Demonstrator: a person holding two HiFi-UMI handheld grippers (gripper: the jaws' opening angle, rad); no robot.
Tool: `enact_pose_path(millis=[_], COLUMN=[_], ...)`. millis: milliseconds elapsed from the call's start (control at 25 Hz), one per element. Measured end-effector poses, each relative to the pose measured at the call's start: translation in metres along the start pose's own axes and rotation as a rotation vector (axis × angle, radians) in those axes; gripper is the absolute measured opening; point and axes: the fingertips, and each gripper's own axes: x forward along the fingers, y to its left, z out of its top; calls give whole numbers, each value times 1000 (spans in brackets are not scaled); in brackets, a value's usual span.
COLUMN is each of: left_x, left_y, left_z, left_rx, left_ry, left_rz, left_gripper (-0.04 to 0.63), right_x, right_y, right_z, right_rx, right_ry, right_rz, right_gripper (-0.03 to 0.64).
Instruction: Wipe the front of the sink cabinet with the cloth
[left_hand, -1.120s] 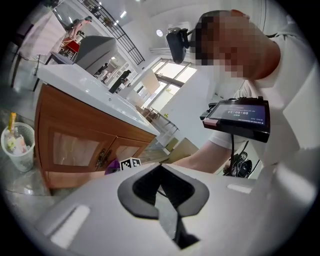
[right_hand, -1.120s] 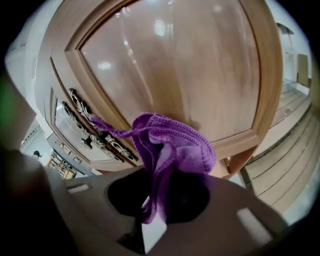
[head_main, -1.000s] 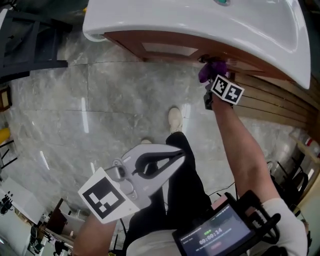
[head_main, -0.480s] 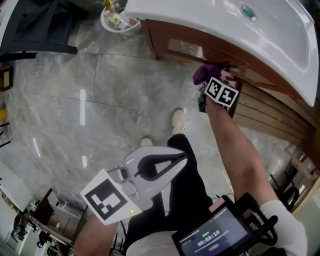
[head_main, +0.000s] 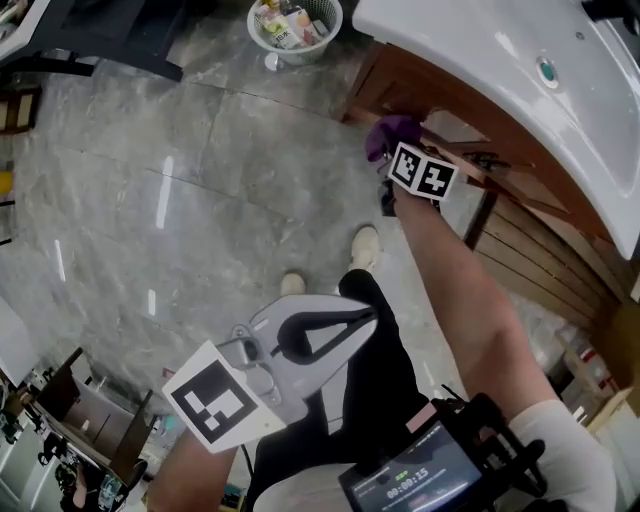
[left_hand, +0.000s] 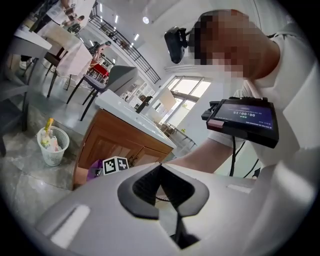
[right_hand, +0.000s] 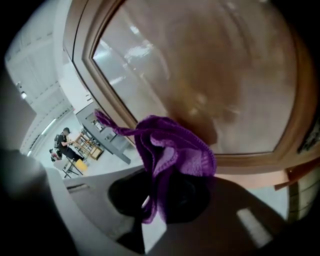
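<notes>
A purple cloth (right_hand: 172, 147) bunches out of my right gripper (right_hand: 165, 172), which is shut on it and holds it against the glossy brown door panel of the sink cabinet (right_hand: 210, 65). In the head view the cloth (head_main: 390, 132) meets the cabinet front (head_main: 420, 88) under the white sink basin (head_main: 500, 60), with my right gripper (head_main: 392, 150) just behind its marker cube. My left gripper (head_main: 368, 318) hangs low by the person's leg, shut and empty; in the left gripper view its jaws (left_hand: 161, 167) are together, the cabinet (left_hand: 120, 145) far off.
A white mesh bin (head_main: 294, 28) full of rubbish stands on the grey marble floor left of the cabinet. Slatted wooden boards (head_main: 535, 265) lean at the right. The person's shoes (head_main: 366, 246) stand on the floor below the cabinet. Dark furniture (head_main: 90, 30) fills the top left.
The right gripper has slid the cloth leftward along the cabinet front, toward its left end. The head view has swung, bringing the bin into sight. The left gripper stays put.
</notes>
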Motion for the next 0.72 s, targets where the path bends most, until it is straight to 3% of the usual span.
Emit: enact_pose_path(millis=[440, 720], left_x=[-43, -53], left_y=[22, 26], left_z=[-3, -3], left_rx=[-28, -32], left_ry=[-55, -63], left_rz=[96, 115], left_gripper=[5, 5], right_x=[52, 63], right_y=[69, 85], right_z=[-1, -1], right_rx=[-123, -170], right_ry=[63, 95], right_rz=[91, 110], right_gripper=[72, 72])
